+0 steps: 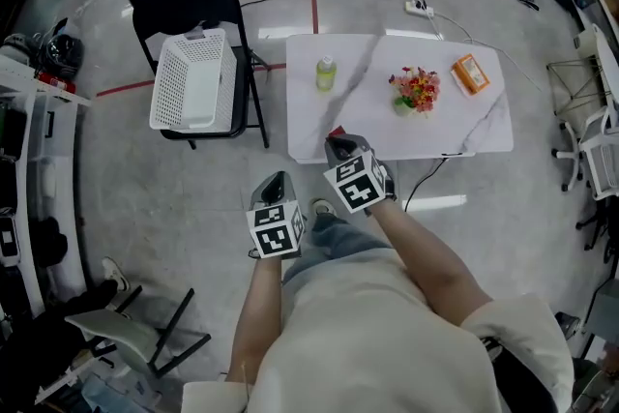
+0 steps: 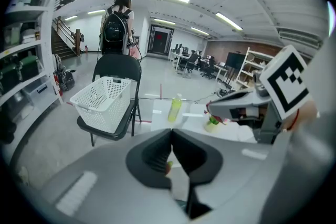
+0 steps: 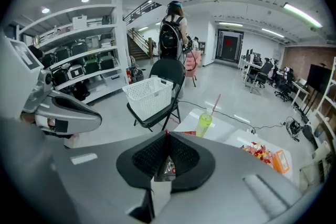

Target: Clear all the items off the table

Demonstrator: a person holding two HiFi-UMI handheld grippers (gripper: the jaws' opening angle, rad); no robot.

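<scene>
1. left claw (image 1: 275, 184): nearest, short of the tabletop (image 1: 387, 138). Jaws clenched tip to tip, nothing gripped.
2. right claw (image 1: 340, 146): over the tabletop's near edge, clenched. A small dark, foil-like shape shows in the slit behind its tips. Whether it is pinched or only seen through the slit, I cannot tell.
3. red packet (image 1: 336, 132): at the near edge, just beyond the right claw. Hazard: a closed claw would likely shove it off the edge instead of taking it. Flat, thin, red.
4. bottle (image 1: 326, 73): far left of the tabletop. Hazard: tall and narrow, so probably topples if nudged. Yellow-green, pale cap, upright.
5. flower pot (image 1: 415, 90): centre. Hazard: looks top-heavy and may tip in a low grip. Red and yellow blooms, small pale pot.
6. orange box (image 1: 469, 74): far right, lying flat.
7. basket (image 1: 166, 82): white, on a black chair (image 1: 184, 0) left of the tabletop, well apart from all four items.
</scene>
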